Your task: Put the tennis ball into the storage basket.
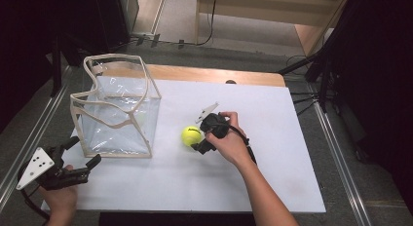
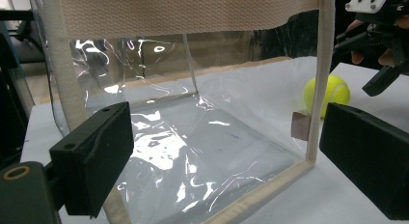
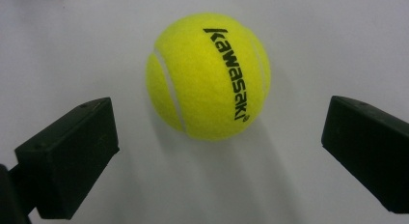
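A yellow tennis ball with black lettering lies on the white board, just right of a clear plastic bag with beige webbing edges. My right gripper hovers over the ball, open, its jaws wide on either side and not touching it. My left gripper is open at the board's near left corner, facing the bag's near side. Through the left gripper view, the ball and the right gripper show beyond the bag.
The white board covers a wooden tabletop. Metal rails run along both sides on the floor. Dark stands and cables sit at the far right.
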Demonstrator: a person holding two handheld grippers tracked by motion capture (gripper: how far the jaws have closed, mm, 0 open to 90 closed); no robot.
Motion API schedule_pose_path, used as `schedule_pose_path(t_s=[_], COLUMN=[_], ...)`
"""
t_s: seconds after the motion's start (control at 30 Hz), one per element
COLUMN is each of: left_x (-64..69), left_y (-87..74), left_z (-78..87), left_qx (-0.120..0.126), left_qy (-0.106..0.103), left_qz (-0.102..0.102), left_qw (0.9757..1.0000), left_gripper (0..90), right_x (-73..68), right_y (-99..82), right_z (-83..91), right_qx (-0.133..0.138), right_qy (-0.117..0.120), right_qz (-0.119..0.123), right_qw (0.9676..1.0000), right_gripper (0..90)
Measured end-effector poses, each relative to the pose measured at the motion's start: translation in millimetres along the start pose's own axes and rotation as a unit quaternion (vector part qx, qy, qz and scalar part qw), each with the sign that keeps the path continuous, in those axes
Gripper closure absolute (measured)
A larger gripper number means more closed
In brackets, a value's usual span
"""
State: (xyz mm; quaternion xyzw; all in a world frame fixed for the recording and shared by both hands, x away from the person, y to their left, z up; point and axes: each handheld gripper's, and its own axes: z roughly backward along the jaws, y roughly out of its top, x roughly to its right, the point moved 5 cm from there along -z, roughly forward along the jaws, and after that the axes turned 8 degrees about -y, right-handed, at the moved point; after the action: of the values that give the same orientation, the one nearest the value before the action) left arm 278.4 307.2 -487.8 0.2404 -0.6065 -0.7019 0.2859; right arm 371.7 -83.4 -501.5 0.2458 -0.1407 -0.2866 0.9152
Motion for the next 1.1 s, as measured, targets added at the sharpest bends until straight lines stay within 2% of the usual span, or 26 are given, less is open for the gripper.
schedule_pose_path(t_s=[0.27,0.43,0.5,0.63,0.7,0.73,0.9,1.0,1.1], left_x=[0.0,-0.2,-0.3,-0.3,-0.3,-0.3,-0.3,-0.4,-0.3], left_y=[0.0,0.1,0.1,0.1,0.1,0.1,0.2,0.2,0.1], left_z=[0.0,0.1,0.1,0.2,0.1,0.1,0.1,0.1,-0.3], left_qx=[0.000,0.002,0.002,0.002,0.002,0.002,0.002,0.001,0.000], left_qy=[0.000,-0.001,-0.001,-0.001,-0.001,-0.001,-0.001,-0.001,-0.002], left_qz=[0.001,0.000,0.000,0.000,0.000,0.000,0.000,0.000,0.001], left_qw=[1.0000,1.0000,1.0000,1.0000,1.0000,1.0000,1.0000,1.0000,1.0000], left_gripper=[5.4,5.4,5.4,5.4,5.4,5.3,5.4,5.3,5.4], right_x=[-1.4,-4.7,-4.5,-6.3,-4.8,-5.9,-5.9,-7.7,-7.4], right_y=[7.5,10.9,12.3,13.4,14.0,13.6,14.3,14.1,14.4], right_z=[-7.0,-11.7,-13.4,-17.5,-20.2,-20.4,-25.8,-27.5,-29.7], right_qx=[-0.003,-0.013,-0.013,-0.020,-0.017,-0.024,-0.027,-0.036,-0.038], right_qy=[0.007,0.013,0.008,0.012,0.011,0.011,0.010,0.008,0.007], right_qz=[0.012,0.012,0.021,0.017,0.025,0.017,0.023,0.011,0.018], right_qw=[0.9999,0.9998,0.9997,0.9996,0.9995,0.9995,0.9993,0.9993,0.9991], right_gripper=[0.0,0.0,7.2,7.2,7.2,7.2,7.2,7.2,7.3])
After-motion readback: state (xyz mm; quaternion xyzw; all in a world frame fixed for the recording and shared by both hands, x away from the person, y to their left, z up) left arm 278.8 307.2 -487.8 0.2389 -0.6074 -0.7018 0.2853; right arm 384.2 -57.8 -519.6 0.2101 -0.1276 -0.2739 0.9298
